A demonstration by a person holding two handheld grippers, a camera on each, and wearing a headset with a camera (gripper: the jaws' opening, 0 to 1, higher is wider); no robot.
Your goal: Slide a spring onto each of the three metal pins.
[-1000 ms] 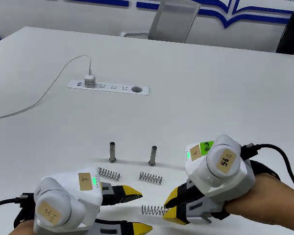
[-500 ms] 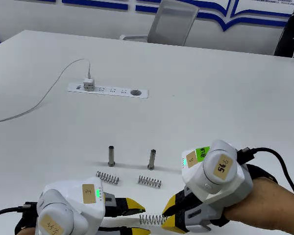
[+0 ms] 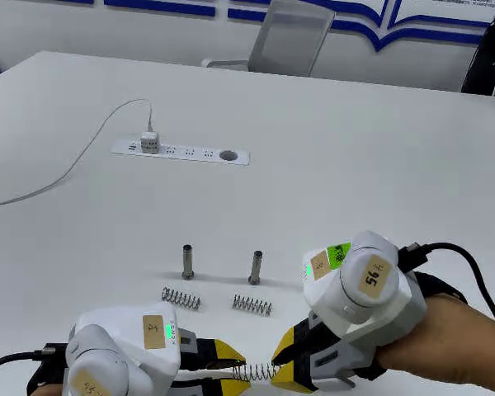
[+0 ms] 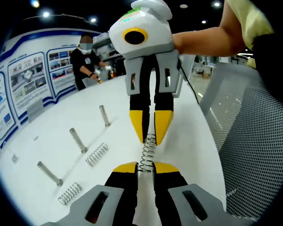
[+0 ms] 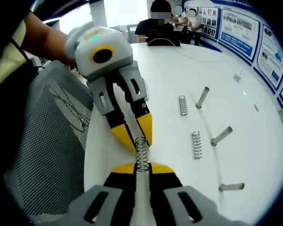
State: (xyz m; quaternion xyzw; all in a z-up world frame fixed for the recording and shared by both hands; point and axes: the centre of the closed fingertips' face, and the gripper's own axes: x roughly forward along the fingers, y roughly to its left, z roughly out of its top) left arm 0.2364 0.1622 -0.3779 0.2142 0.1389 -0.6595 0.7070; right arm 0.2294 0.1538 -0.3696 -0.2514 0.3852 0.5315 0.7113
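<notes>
where left gripper [image 3: 233, 370] meets right gripper [image 3: 279, 369], both clamp one spring [image 3: 254, 372].

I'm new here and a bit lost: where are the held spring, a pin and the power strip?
held spring [image 4: 147, 153], left gripper view, its middle coils.
pin [image 3: 187, 261], head view, mid-shaft.
power strip [image 3: 181, 152], head view, its white top.
</notes>
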